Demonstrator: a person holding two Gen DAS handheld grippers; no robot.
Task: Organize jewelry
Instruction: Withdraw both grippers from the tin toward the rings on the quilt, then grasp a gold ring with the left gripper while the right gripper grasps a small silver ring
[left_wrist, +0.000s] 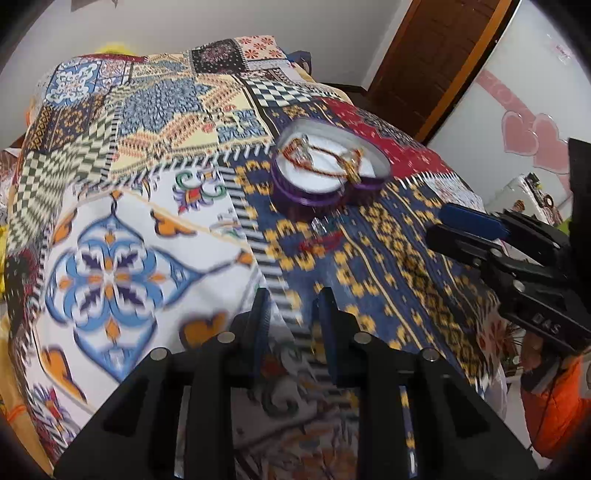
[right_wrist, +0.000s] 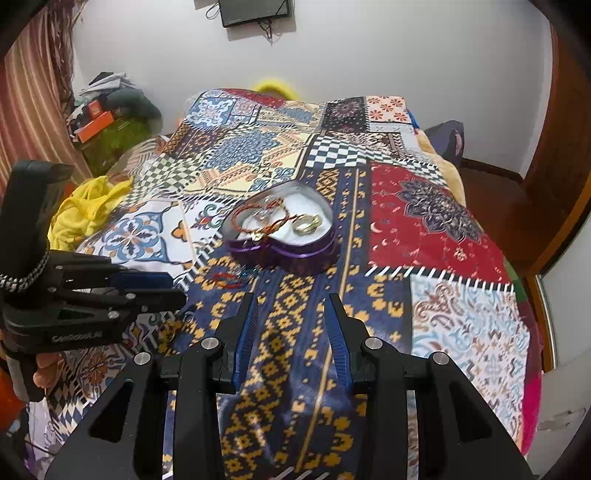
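A purple heart-shaped box (left_wrist: 314, 192) (right_wrist: 295, 254) with a white lining sits open on the patterned bedspread. Inside lie red thread bracelets (right_wrist: 258, 216) (left_wrist: 317, 158), a clear stone piece and gold rings (right_wrist: 306, 223). A red thread bracelet (left_wrist: 319, 242) (right_wrist: 227, 280) with a clear bead lies on the bedspread just in front of the box. My left gripper (left_wrist: 291, 299) hovers above the bedspread short of that bracelet, open and empty; it also shows in the right wrist view (right_wrist: 162, 288). My right gripper (right_wrist: 291, 302) is open and empty in front of the box; it also shows in the left wrist view (left_wrist: 439, 225).
The patchwork bedspread (right_wrist: 424, 229) covers a bed. A yellow cloth (right_wrist: 85, 206) and a cluttered pile (right_wrist: 107, 114) lie at the bed's left. A wooden door (left_wrist: 436, 48) and a wall stand behind. A white surface with pink hearts (left_wrist: 528, 136) is at the right.
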